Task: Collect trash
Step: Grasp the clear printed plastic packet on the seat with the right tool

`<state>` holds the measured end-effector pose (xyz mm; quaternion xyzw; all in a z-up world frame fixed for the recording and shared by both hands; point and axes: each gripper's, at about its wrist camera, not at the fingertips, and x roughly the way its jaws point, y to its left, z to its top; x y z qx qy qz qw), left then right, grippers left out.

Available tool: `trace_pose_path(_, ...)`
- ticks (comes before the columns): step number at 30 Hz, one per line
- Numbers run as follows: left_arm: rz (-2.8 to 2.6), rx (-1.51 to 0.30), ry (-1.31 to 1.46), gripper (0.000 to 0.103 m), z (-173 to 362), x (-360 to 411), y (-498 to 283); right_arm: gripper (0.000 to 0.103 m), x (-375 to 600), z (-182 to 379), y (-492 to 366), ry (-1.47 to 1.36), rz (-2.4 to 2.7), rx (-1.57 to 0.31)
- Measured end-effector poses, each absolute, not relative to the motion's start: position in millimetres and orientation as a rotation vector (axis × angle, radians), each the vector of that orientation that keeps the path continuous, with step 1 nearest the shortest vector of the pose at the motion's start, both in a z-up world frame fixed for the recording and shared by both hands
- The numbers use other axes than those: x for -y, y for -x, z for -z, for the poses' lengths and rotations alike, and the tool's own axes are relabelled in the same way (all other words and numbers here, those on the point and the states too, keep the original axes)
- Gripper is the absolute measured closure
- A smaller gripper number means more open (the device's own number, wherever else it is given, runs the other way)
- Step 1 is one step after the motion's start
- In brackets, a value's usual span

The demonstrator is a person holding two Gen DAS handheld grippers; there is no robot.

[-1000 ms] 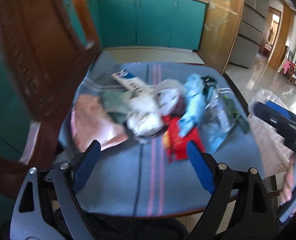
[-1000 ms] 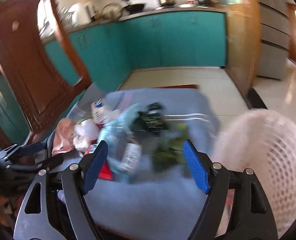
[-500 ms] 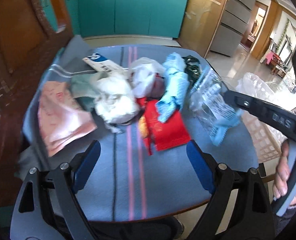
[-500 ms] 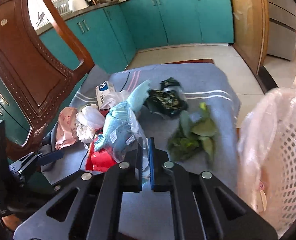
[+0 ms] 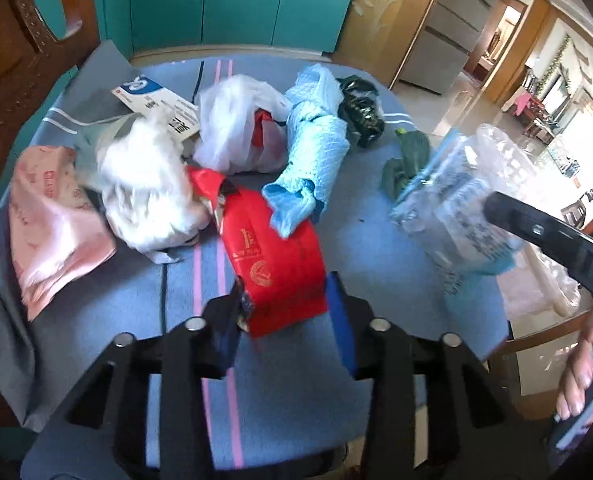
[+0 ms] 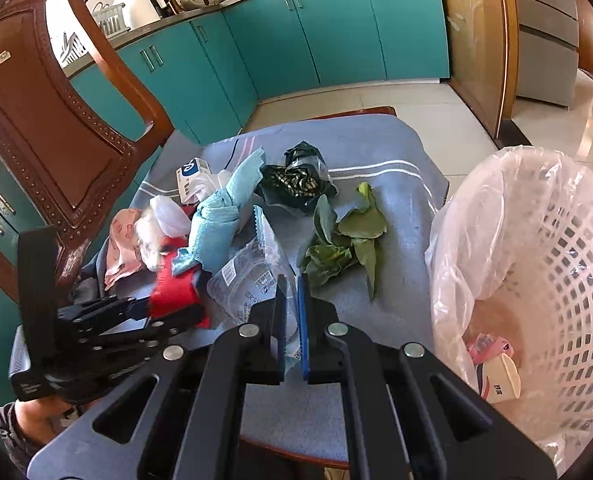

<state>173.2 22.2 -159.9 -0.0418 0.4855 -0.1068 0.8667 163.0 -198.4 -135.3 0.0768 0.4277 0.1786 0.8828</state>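
Both grippers bite trash bound for the lined basket (image 6: 536, 264): left gripper (image 5: 284, 312) closing around the red packet (image 5: 272, 264), right gripper (image 6: 290, 320) clamping the clear bag (image 6: 248, 280).

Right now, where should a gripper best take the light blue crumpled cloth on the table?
I would grip the light blue cloth at its twisted narrow waist, from above, jaws across its length: it lies long on the table, and both ends spread wider.
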Motion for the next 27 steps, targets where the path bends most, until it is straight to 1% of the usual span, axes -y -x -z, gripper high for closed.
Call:
trace_pose_path(4, 0.212, -0.991, 0.089, 0.069, 150, -33, -157, 0.097, 189, 135, -159, -0.137, -0.388, -0.888)
trace_pose_path(8, 0.229, -0.994, 0.121, 0.069, 142, -44, -141, 0.097, 184, 139, -161, -0.160, -0.425, -0.917)
trace_pose_path(10, 0.213, -0.995, 0.113, 0.063, 144, -47, -134, 0.095, 185, 143, -163, -0.172, -0.419, -0.936)
trace_pose_path(11, 0.201, -0.994, 0.105, 0.061, 143, -53, -131, 0.090, 185, 145, -164, -0.166, -0.396, -0.937)
trace_pose_path(12, 0.193, -0.993, 0.099, 0.056, 144, -54, -129, 0.086, 185, 145, -164, -0.154, -0.375, -0.933)
trace_pose_path(13, 0.187, -0.992, 0.097, 0.052, 144, -56, -127, 0.074, 185, 144, -164, -0.140, -0.348, -0.923)
trace_pose_path(14, 0.181, -0.990, 0.098, 0.050, 144, -58, -126, 0.057, 187, 142, -163, -0.127, -0.315, -0.908)
trace_pose_path(16, 0.175, -0.984, 0.100, 0.044, 143, -62, -124, 0.038, 191, 136, -161, -0.119, -0.270, -0.871)
trace_pose_path(17, 0.173, -0.980, 0.099, 0.042, 142, -63, -122, 0.036, 194, 133, -160, -0.123, -0.262, -0.854)
trace_pose_path(18, 0.172, -0.976, 0.098, 0.036, 142, -64, -122, 0.034, 195, 130, -159, -0.123, -0.261, -0.841)
trace_pose_path(19, 0.167, -0.972, 0.096, 0.031, 141, -64, -121, 0.029, 195, 126, -157, -0.115, -0.265, -0.827)
trace_pose_path(20, 0.161, -0.969, 0.096, 0.030, 141, -65, -120, 0.024, 194, 123, -156, -0.098, -0.267, -0.818)
trace_pose_path(22, 0.148, -0.967, 0.103, 0.028, 140, -67, -119, 0.020, 187, 121, -151, -0.046, -0.274, -0.803)
trace_pose_path(23, 0.145, -0.968, 0.107, 0.027, 140, -67, -120, 0.018, 181, 122, -149, -0.010, -0.284, -0.798)
trace_pose_path(27, 0.128, -0.966, 0.118, 0.020, 138, -72, -120, 0.018, 158, 135, -148, 0.142, -0.279, -0.812)
